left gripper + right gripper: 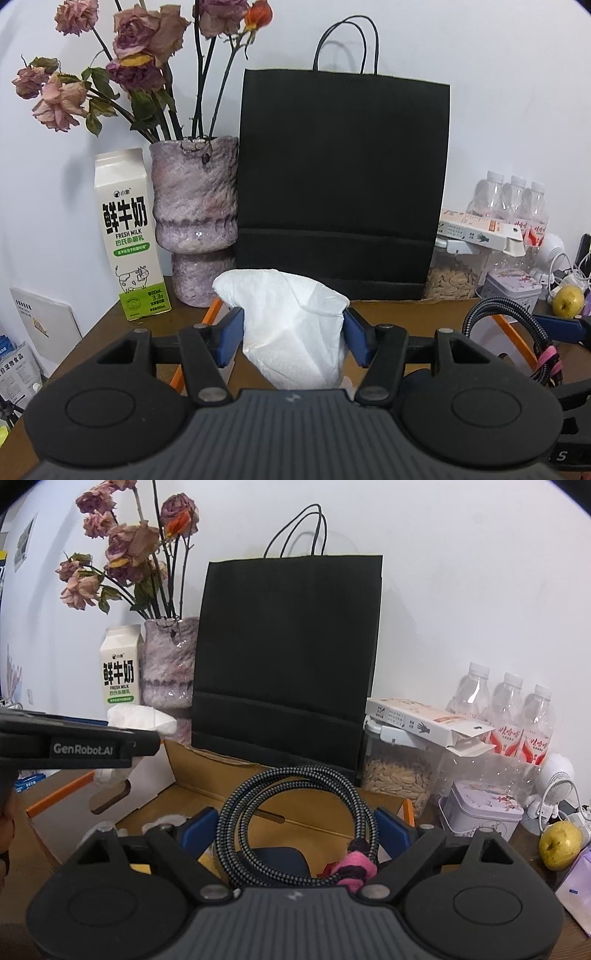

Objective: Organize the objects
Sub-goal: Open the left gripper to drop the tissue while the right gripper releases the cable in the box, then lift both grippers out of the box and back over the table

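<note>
right gripper (295,830) fingers clamp a coiled braided cable (299,805) before a black paper bag (288,657).

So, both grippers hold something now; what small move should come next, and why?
Probably carry the coiled cable forward and lower it into the open cardboard box: the right gripper grips it directly above the box, in front of the black bag. The left gripper grips the tissue.
</note>
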Available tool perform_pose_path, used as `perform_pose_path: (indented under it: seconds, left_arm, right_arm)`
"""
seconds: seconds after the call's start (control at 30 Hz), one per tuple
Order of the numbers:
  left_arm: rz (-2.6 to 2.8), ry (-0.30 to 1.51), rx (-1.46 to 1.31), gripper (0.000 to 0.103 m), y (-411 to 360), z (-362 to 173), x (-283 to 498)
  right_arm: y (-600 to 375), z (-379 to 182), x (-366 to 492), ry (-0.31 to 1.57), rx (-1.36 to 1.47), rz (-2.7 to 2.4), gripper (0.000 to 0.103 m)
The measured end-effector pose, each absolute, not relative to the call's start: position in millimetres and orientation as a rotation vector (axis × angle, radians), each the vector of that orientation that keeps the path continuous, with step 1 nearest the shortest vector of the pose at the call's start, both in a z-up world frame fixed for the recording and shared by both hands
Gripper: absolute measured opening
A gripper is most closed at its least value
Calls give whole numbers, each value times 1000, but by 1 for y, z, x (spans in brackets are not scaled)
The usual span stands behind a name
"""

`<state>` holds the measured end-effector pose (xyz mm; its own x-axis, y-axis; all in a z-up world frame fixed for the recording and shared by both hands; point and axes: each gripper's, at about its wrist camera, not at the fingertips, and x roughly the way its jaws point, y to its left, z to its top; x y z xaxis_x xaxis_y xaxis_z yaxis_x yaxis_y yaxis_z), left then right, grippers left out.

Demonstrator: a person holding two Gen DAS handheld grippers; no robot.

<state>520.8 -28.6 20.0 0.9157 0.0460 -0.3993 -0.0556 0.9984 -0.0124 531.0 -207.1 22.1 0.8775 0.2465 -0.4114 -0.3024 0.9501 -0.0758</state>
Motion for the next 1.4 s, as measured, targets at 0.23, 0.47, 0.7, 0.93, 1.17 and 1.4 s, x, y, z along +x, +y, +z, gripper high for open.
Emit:
perform_pose_path:
  seconds: [0.23,0.47,0.7,0.93,1.17,1.4]
  left_arm:
    - [49,421,-12,72,-30,17,522]
    - [75,408,-15,103,-30,16,521]
    - [85,429,-12,103,-29,14,525]
    - [86,428,-14,103,-28,13,524]
    - [88,421,-17,103,-28,16,519]
    - [90,400,-16,103,-29,21,507]
  right_arm:
    - [-207,19,534,430,-137,283,90]
    - [-211,16,539,448,-109,248,101]
    - [-212,17,539,448,-102,246,103]
    - [-211,18,539,447,-105,246,103]
    - [-211,21,533,436,-113,249,103]
    - [-210,29,517,403,-121,258,103]
